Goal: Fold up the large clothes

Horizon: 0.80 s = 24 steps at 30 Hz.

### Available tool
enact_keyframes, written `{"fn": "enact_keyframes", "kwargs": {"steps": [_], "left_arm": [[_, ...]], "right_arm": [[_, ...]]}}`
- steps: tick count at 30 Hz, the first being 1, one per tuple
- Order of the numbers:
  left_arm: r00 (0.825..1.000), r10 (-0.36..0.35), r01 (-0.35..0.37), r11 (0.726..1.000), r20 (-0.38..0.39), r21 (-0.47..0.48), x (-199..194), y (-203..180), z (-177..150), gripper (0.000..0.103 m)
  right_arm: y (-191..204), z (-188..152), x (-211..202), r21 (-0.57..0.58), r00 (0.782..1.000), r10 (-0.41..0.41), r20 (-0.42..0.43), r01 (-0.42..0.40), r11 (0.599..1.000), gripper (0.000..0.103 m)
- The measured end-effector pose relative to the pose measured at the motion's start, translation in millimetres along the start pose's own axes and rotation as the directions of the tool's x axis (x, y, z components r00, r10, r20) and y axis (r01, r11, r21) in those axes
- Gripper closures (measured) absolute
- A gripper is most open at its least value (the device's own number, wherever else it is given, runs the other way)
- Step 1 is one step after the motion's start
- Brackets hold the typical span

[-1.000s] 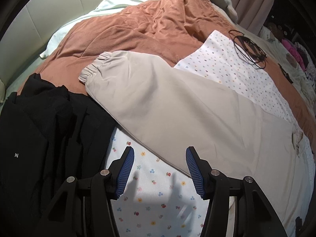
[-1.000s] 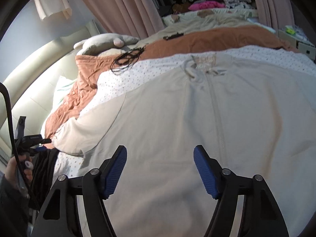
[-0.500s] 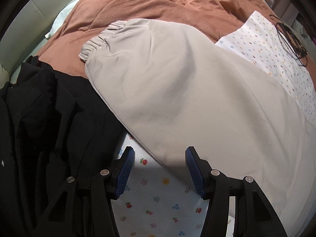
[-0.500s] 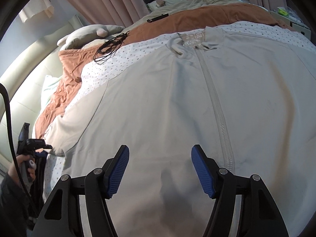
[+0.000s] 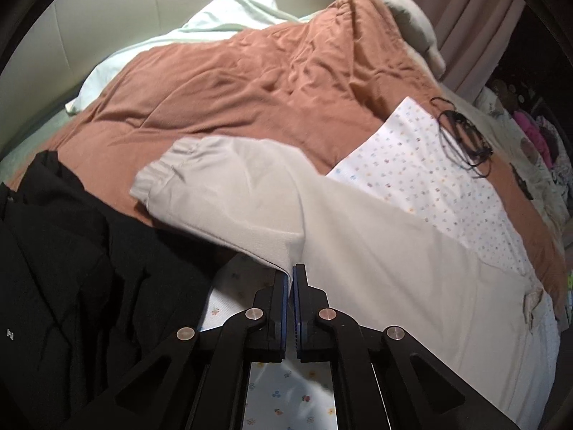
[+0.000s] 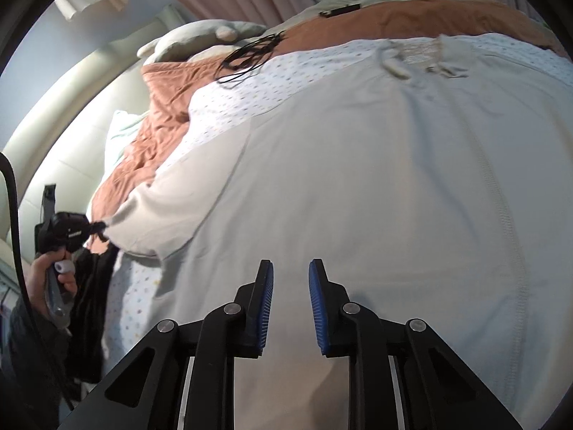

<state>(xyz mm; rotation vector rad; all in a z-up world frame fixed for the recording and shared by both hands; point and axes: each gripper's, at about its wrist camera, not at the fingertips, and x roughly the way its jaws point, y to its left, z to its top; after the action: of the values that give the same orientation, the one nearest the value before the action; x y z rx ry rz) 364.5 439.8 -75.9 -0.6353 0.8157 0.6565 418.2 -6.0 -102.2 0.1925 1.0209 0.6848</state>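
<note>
Beige jacket (image 6: 358, 186) is spread zip-up across the bed, lying on the dotted sheet (image 5: 440, 179), with its collar toward the far side. Left tool (image 5: 290, 276) has just snapped closed on the lower edge of the sleeve (image 5: 229, 197) — fabric is pinched between the pads, right next to the black clothes (image 5: 64, 268) at the bed's left edge. Right tool (image 6: 290, 272) has been closing over the jacket's front near the hem — its jaws are narrow but apart, with nothing pressed between them.

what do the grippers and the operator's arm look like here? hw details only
Both the left gripper and right gripper share a build: black angular linkage arms, round silver pivot pins, ribbed blue pads. A black cable runs by the dark sleeve.
</note>
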Motion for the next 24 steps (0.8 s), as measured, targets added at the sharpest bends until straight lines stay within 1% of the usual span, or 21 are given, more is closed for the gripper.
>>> {"fn": "enact_keyframes", "kwargs": {"steps": [3, 6, 11, 14, 19, 22, 24], "left_arm": [[0.997, -0.067, 0.066, 0.998, 0.036, 0.023, -15.6, -15.2, 10.6, 0.101], [0.989, -0.135, 0.133, 0.99, 0.054, 0.039, -36.9, -24.9, 14.0, 0.101], [0.966, -0.242, 0.235, 0.968, 0.087, 0.083, -70.2, -43.3, 16.0, 0.101], [0.95, -0.298, 0.289, 0.952, 0.092, 0.104, -87.0, -53.2, 14.4, 0.101], [0.921, -0.379, 0.359, 0.917, 0.097, 0.171, -114.6, -73.9, 6.3, 0.101], [0.898, -0.434, 0.41, 0.888, 0.08, 0.208, -126.8, -88.0, -4.1, 0.101], [0.883, -0.464, 0.439, 0.868, 0.065, 0.23, -133.0, -97.5, -11.3, 0.101]], "right_arm": [[20.7, 1.3, 12.7, -0.014, 0.999, 0.041, -0.006, -0.041, 0.999, 0.081], [35.3, 3.8, 25.7, -0.007, 0.996, 0.084, -0.018, -0.084, 0.996, 0.083], [59.0, 3.3, 49.6, 0.03, 0.986, 0.16, -0.036, -0.159, 0.987, 0.083], [72.1, -0.9, 70.5, 0.062, 0.977, 0.2, -0.072, -0.196, 0.979, 0.088], [93.7, -15.5, 105.4, 0.063, 0.97, 0.197, -0.142, -0.19, 0.98, 0.088], [99.1, -21.8, 117.8, 0.072, 0.966, 0.2, -0.164, -0.191, 0.979, 0.088], [101.4, -24.9, 128.0, 0.066, 0.967, 0.181, -0.179, -0.171, 0.983, 0.088]]}}
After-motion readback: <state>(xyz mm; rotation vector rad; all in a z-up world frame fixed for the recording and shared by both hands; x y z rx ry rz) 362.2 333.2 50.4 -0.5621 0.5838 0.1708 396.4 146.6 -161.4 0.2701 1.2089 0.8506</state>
